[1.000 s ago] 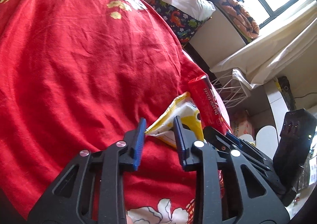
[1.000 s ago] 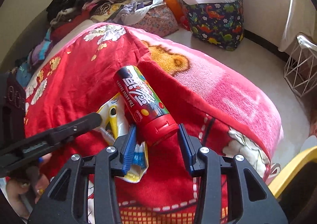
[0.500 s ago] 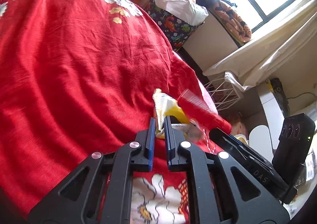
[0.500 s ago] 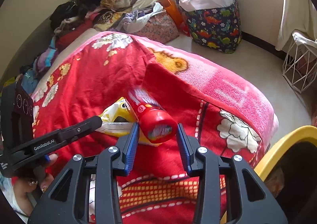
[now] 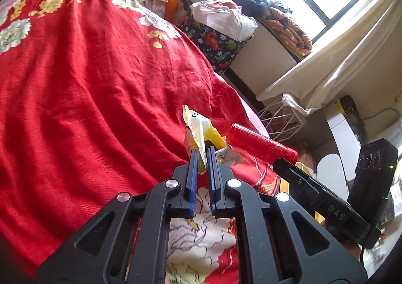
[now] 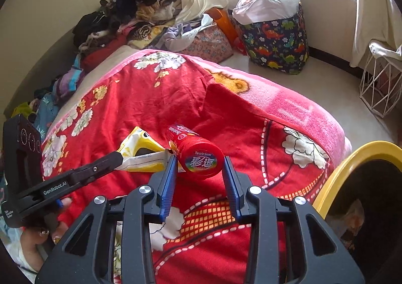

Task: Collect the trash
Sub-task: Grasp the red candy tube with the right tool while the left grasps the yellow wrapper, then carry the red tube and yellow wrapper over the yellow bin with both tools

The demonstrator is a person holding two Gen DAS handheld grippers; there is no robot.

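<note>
Pinching a crinkled yellow wrapper (image 5: 198, 130), claws also clamp a red tube (image 6: 198, 155).

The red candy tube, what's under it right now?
The red candy tube is up in the air in the right tongs. Below it lies the red flowered blanket. The yellow wrapper in the left tongs hangs beside it. The blanket covers whatever lies beneath.

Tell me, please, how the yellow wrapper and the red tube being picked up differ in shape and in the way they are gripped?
The yellow wrapper is flat, crumpled and limp; the red tube is a rigid cylinder with a printed cap. The left gripper pinches the wrapper by one edge with its jaws nearly together; the right gripper holds the tube with its jaws set wide across the capped end. Both are clear of the red blanket.
</note>
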